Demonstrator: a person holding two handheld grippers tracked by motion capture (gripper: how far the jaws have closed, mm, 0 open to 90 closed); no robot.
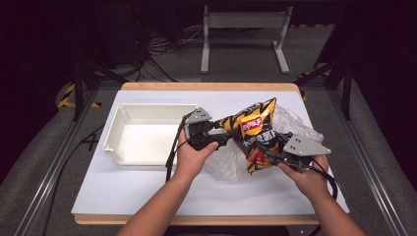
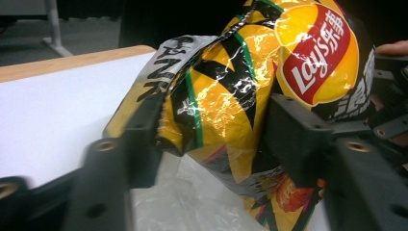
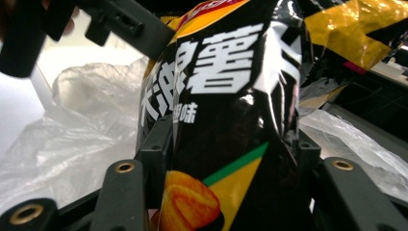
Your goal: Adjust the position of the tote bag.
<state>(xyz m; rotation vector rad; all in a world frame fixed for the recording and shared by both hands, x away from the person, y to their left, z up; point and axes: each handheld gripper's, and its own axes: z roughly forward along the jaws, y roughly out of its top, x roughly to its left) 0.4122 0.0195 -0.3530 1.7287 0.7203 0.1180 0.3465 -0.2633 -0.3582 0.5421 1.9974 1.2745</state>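
White plastic forms the shallow tray (image 1: pixel 129 118) at the left of the worktop (image 1: pixel 113 189), which is itself covered in white with a wooden edge showing along the front and back. Just right of the tray, the left gripper (image 1: pixel 222 133) is held in the person's left hand (image 1: pixel 191 156) and reaches toward the centre. In the left gripper view its two black jaws stand about half apart on either side of the crisp bag (image 1: pixel 253 132), and the foil bulges and creases between them, so the pads appear to press on one end of it.

The crisp bag is yellow and black with thin green lines, lifted off the worktop between both grippers, above a crumpled clear plastic bag (image 1: pixel 227 164) that lies at the centre-right. Its red oval logo reads "Lay's" with two white Chinese characters beside it, clear in the left gripper view (image 2: pixel 317 48). In the right gripper view large white Chinese characters run across the black panel (image 3: pixel 226 62), and a picture of a golden crisp sits lower down.

At the right, the right gripper (image 1: pixel 265 155), held in the right hand (image 1: pixel 310 178), has its jaws about half apart and clamped on the other end of the crisp bag.
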